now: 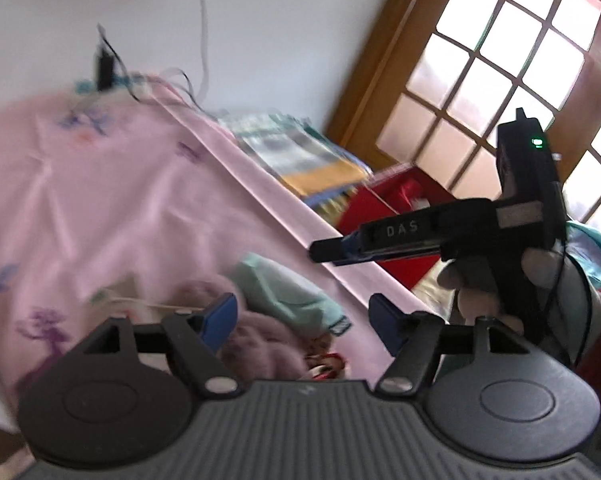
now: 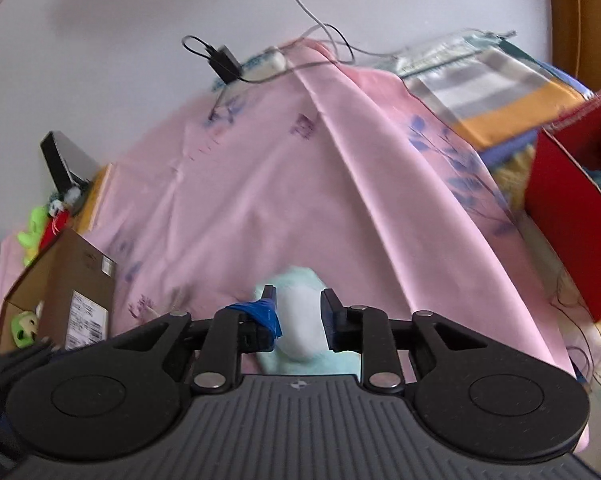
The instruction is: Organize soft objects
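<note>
The mint-green soft toy [image 2: 300,320] sat between the 2 fingers of the right claw [image 2: 298,316], low over the pink sheet [image 2: 260,200]. The fingers stood partly closed on either side of its pale belly; whether they pressed it firmly could not be told. Its long axis seemed to run away from the camera, up the sheet toward the wall, with its rounded end pointing forward. Which end was the head was hidden.

To do this step well, the grip should probably close across the toy's narrow waist, squeezing enough to stop it slipping, and lift straight up so the sheet did not drag.

The left claw [image 1: 298,320] hung wide open, holding nothing, above a lilac woolly piece [image 1: 260,340] and a mint cloth [image 1: 288,292] lying on the same sheet. In that view the right claw [image 1: 320,249] looked nearly closed. A red box [image 2: 572,232] stood to the right of the bed, a likely place for the toy. A brown cardboard box [image 2: 68,288] stood on the left.
</note>
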A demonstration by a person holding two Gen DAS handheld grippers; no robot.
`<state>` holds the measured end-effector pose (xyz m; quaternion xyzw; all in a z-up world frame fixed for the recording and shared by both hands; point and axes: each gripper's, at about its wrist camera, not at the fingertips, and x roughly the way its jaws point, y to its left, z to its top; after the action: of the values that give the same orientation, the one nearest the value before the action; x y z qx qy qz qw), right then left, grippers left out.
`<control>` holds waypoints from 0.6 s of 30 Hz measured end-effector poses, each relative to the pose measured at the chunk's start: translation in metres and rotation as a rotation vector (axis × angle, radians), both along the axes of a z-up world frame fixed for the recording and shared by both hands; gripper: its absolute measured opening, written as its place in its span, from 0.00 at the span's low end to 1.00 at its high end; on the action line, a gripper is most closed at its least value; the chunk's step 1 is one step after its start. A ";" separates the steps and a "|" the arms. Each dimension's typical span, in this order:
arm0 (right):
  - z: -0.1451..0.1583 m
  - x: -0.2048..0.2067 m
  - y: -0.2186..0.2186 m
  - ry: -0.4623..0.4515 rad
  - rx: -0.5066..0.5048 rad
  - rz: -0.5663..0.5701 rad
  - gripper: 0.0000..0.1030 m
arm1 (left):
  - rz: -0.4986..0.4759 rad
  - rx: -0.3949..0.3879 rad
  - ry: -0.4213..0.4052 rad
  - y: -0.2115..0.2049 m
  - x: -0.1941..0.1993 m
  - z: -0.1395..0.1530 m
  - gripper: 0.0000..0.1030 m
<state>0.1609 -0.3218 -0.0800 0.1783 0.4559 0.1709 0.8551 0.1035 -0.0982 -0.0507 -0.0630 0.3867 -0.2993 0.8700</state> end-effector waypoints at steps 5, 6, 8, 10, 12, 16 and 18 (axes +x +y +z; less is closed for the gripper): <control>-0.018 -0.002 -0.012 0.050 0.045 -0.007 0.08 | 0.011 0.047 0.079 -0.036 0.029 -0.027 0.69; -0.018 -0.002 -0.013 0.052 0.046 -0.007 0.08 | 0.017 0.057 0.088 -0.041 0.034 -0.031 0.69; -0.021 -0.001 -0.017 0.060 0.058 -0.006 0.08 | 0.043 0.096 0.099 -0.048 0.044 -0.041 0.69; -0.024 0.003 -0.021 0.076 0.085 -0.004 0.09 | 0.054 0.092 0.128 -0.048 0.050 -0.048 0.69; -0.026 0.007 -0.024 0.084 0.118 0.006 0.09 | 0.047 0.068 0.133 -0.051 0.054 -0.049 0.71; -0.038 0.019 -0.023 0.127 0.158 0.031 0.09 | 0.029 0.077 0.126 -0.063 0.062 -0.053 0.71; -0.045 0.025 -0.023 0.154 0.179 0.034 0.09 | 0.021 0.099 0.102 -0.070 0.065 -0.054 0.72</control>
<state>0.1862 -0.3443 -0.1249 0.2585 0.5060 0.2113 0.7953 0.1681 -0.1680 -0.1046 -0.0390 0.4441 -0.2669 0.8544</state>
